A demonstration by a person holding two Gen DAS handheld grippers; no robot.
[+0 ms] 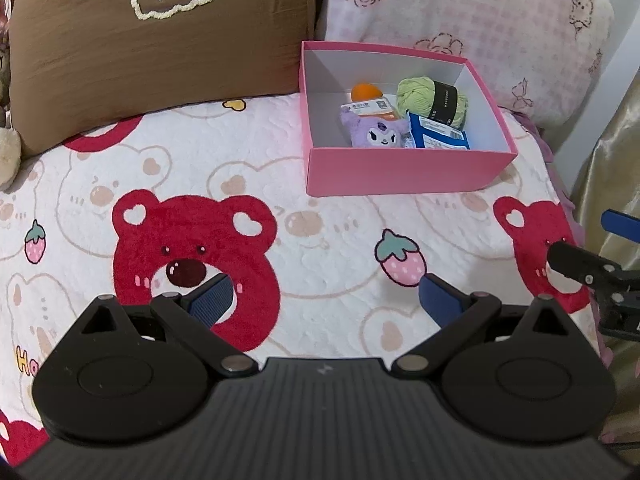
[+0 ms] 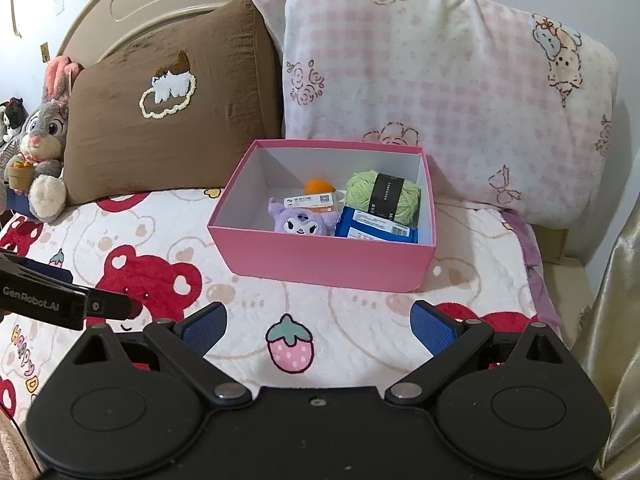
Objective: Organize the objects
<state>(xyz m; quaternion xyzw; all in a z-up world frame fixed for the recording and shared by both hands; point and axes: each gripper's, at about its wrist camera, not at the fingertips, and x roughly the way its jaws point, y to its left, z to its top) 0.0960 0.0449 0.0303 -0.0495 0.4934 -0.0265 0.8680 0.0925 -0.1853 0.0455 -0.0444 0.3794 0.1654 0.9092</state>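
Note:
A pink box [image 1: 400, 174] [image 2: 320, 264] stands on the bear-print blanket near the pillows. Inside it lie a purple plush toy [image 1: 378, 132] [image 2: 302, 220], a green yarn ball [image 1: 432, 100] [image 2: 384, 192], a blue packet [image 1: 438, 132] [image 2: 376, 226] and an orange item with a white label [image 1: 366, 98] [image 2: 318, 192]. My left gripper [image 1: 324, 300] is open and empty above the blanket, well in front of the box. My right gripper [image 2: 320, 326] is open and empty, also in front of the box. Part of the right gripper shows at the left wrist view's right edge [image 1: 592, 276].
A brown pillow [image 1: 160, 52] [image 2: 168, 128] and a pink checked pillow [image 1: 460, 28] [image 2: 440, 112] lean against the headboard behind the box. A grey rabbit plush [image 2: 40, 148] sits at the far left. The bed edge and a gold curtain [image 2: 616, 300] are at the right.

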